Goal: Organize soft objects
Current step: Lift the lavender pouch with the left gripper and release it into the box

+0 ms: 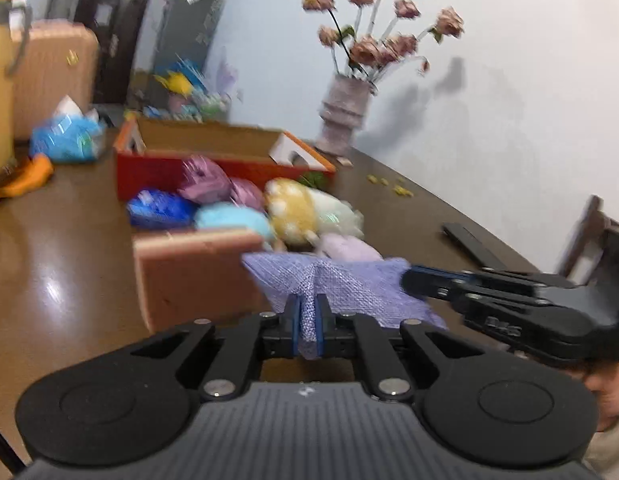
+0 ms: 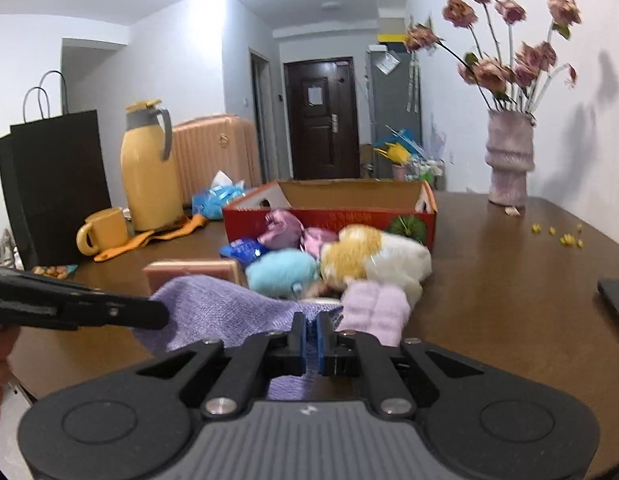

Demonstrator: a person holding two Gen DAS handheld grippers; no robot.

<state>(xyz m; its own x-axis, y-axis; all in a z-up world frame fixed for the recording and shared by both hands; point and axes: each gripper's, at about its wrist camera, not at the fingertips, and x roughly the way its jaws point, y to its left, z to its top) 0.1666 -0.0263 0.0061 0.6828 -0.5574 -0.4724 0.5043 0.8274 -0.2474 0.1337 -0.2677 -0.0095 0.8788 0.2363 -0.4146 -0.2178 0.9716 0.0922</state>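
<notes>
A lilac woven cloth (image 1: 349, 284) hangs between both grippers above the brown table. My left gripper (image 1: 308, 320) is shut on a pinched fold of it. My right gripper (image 2: 311, 338) is shut on the cloth's (image 2: 229, 312) other edge, and it reaches in from the right in the left wrist view. Behind the cloth lies a heap of soft things: a yellow and white plush (image 2: 373, 256), a light blue plush (image 2: 281, 272), a pale pink piece (image 2: 375, 308), shiny mauve pouches (image 2: 281, 228) and a blue packet (image 2: 243, 250).
A red cardboard box (image 2: 329, 216), open on top, stands behind the heap. A pink block (image 1: 197, 276) lies at the left of the cloth. A yellow jug (image 2: 149, 168), mug (image 2: 101, 230) and black bag (image 2: 49, 184) stand far left. A vase of flowers (image 2: 509, 156) stands far right.
</notes>
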